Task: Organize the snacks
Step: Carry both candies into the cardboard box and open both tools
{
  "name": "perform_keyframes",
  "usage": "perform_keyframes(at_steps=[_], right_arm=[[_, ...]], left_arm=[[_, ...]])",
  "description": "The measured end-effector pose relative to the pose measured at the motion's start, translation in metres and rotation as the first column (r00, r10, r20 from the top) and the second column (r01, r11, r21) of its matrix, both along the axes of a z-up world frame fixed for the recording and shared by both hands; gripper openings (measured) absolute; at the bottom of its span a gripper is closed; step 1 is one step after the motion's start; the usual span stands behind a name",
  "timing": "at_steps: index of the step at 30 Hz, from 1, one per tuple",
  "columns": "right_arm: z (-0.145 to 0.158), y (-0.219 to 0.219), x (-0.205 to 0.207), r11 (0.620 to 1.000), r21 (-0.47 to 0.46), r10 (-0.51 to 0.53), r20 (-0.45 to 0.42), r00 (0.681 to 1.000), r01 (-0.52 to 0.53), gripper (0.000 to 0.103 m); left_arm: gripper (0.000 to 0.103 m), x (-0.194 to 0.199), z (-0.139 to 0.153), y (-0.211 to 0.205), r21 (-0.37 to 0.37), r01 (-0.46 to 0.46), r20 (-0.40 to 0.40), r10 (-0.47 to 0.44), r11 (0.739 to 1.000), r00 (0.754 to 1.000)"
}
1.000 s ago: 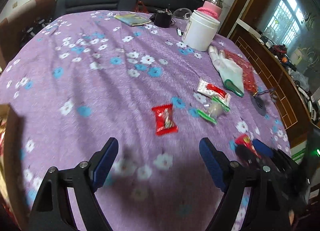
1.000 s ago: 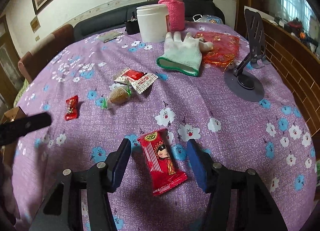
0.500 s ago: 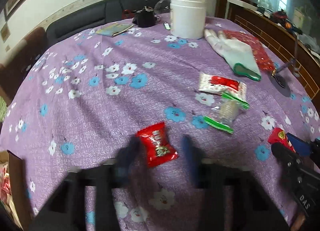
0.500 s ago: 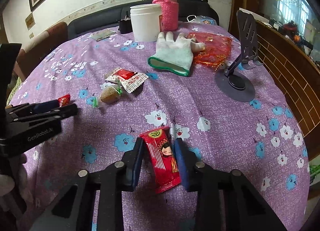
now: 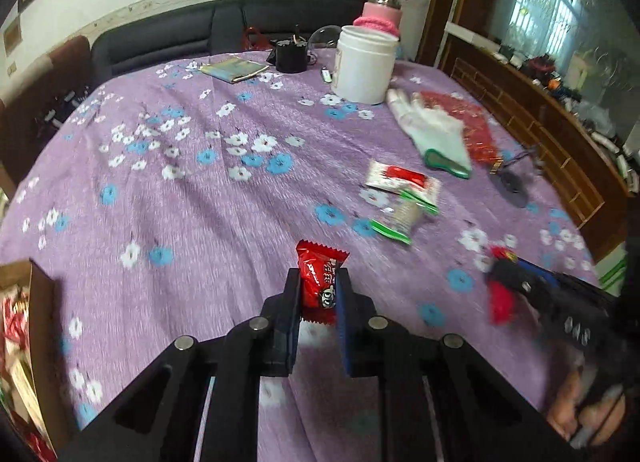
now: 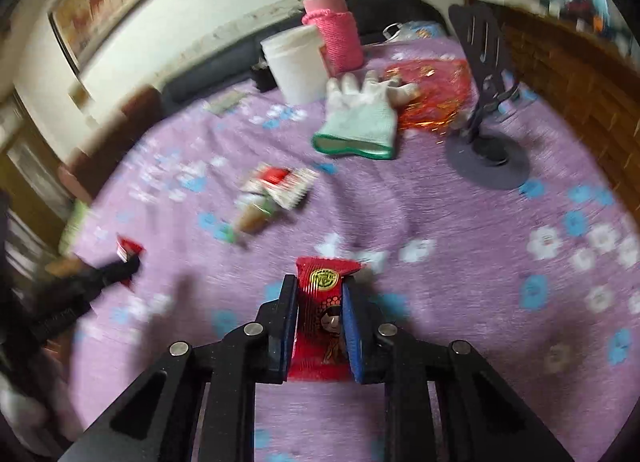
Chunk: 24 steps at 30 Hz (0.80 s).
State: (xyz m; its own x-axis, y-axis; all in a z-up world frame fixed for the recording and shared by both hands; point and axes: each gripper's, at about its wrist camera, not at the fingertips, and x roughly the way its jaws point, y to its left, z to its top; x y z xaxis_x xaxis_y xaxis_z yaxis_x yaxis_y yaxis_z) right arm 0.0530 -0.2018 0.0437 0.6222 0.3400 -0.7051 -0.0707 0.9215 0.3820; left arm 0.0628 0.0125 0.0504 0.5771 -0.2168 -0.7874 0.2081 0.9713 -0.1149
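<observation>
My left gripper (image 5: pixel 318 274) is shut on a small red candy packet (image 5: pixel 320 258), held just above the purple flowered tablecloth (image 5: pixel 200 202). In the right wrist view, my right gripper (image 6: pixel 319 282) has its jaws closing, pads pressing a longer red snack packet (image 6: pixel 322 338) with a cartoon figure. A white-and-red packet (image 5: pixel 400 178) and a clear, green-ended wrapped snack (image 5: pixel 400 218) lie together mid-table. The right gripper (image 5: pixel 516 274) also shows at the lower right of the left wrist view. A cardboard box (image 5: pixel 38 322) holding snacks sits at the left edge.
At the back stand a white tub (image 5: pixel 366 62) and a pink-sleeved bottle (image 5: pixel 382 10). A white glove (image 5: pixel 436 134) and a red foil bag (image 5: pixel 472 122) lie right of them. A dark phone stand (image 6: pixel 486 102) rises near the right table edge.
Both grippers went from wide open to closed. The left one came up to the small red candy and gripped it; the right one closed on the long red packet.
</observation>
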Motion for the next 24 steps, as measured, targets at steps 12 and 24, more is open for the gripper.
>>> perform_keyframes(at_steps=[12,24], right_arm=[[0.007,0.012,-0.008,0.991,0.103,0.075,0.058,0.996,-0.081,0.022],[0.004,0.033,-0.020,0.986,0.094,0.133,0.060,0.989,-0.138,0.022]], left_arm=[[0.015,-0.060,0.013,0.014,-0.065,0.000,0.031,0.002,0.998,1.000],[0.015,-0.122,0.033,0.091,-0.181,-0.107,0.070,0.121,0.978,0.990]])
